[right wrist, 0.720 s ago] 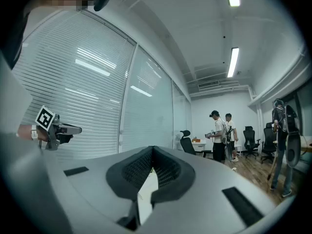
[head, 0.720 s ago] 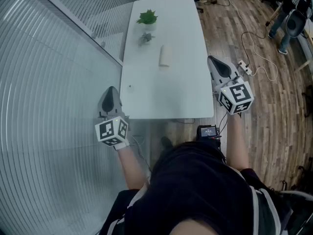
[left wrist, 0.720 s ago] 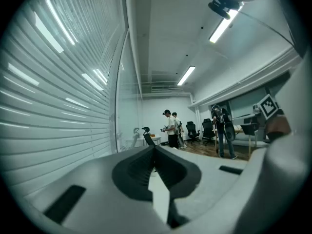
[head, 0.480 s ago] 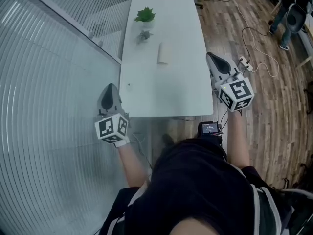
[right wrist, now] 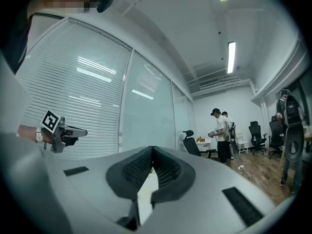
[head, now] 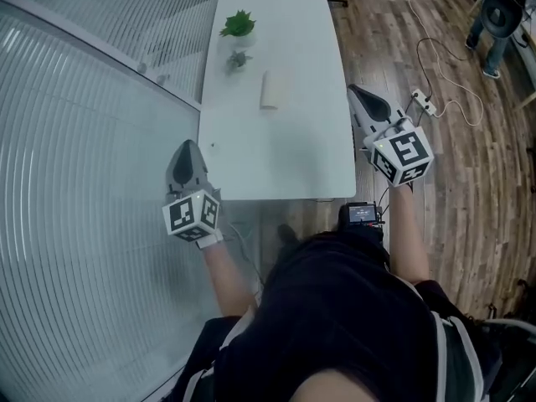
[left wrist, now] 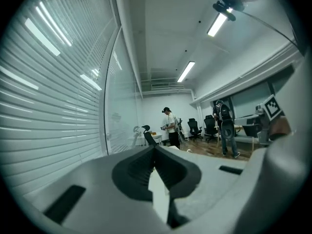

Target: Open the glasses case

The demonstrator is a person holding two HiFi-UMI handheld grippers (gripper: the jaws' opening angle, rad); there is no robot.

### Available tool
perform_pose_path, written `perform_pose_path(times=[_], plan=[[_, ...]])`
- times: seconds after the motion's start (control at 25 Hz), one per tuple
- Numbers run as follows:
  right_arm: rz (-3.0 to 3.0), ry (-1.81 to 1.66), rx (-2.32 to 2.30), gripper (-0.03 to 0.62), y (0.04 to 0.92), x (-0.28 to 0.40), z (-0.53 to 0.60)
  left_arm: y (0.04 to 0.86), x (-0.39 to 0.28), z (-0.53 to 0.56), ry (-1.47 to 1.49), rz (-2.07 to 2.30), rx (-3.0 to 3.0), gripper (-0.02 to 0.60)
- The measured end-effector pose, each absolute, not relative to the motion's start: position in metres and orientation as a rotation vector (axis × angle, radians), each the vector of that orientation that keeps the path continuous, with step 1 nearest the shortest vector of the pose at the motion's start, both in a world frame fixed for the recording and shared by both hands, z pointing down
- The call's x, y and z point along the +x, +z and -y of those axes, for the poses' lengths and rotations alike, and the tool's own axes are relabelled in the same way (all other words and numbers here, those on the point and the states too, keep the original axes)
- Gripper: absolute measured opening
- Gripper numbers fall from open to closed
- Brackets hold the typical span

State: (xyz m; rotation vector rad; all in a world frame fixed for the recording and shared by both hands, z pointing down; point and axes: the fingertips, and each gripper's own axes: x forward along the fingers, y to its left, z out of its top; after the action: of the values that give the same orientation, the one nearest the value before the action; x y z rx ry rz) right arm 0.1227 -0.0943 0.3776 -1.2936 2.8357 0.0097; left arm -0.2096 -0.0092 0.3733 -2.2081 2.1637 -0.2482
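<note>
Both jaw pairs are found closed on nothing. The left hand-held gripper [head: 187, 149] is held off the near left corner of the counter [head: 285, 162], the right hand-held gripper [head: 358, 95] off its right edge. The glasses case [head: 272, 90] is seen lying flat mid-counter, well apart from both. Risk is judged thus: unless pinned by one gripper, the case may be slid toward the potted plant [head: 237, 24] when its lid is pried

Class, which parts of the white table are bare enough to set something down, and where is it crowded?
Bare: the near half of the table, from the glasses case to the front edge, and the strip right of the case. Crowded: the far left corner, where a potted plant and a smaller plant stand.
</note>
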Motion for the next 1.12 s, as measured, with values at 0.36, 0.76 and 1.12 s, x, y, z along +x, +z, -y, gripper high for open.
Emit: perform_pose_path(times=[0.36, 0.76, 1.12], plan=[[-2.848, -0.086, -1.276, 0.015, 0.398, 0.148, 0.111, 0.384, -0.191, 0.013, -0.347, -2.203, -2.192, -0.002], [-2.972, 0.007, -1.381, 0.015, 0.401, 0.068, 0.154, 0.408, -0.258, 0.076, -0.229, -2.120, -2.373, -0.002], [-3.063, 0.034, -1.379, 0.015, 0.416, 0.014, 0.178, 0.437, -0.295, 0.106, -0.147, -2.089, -2.488, -0.002]])
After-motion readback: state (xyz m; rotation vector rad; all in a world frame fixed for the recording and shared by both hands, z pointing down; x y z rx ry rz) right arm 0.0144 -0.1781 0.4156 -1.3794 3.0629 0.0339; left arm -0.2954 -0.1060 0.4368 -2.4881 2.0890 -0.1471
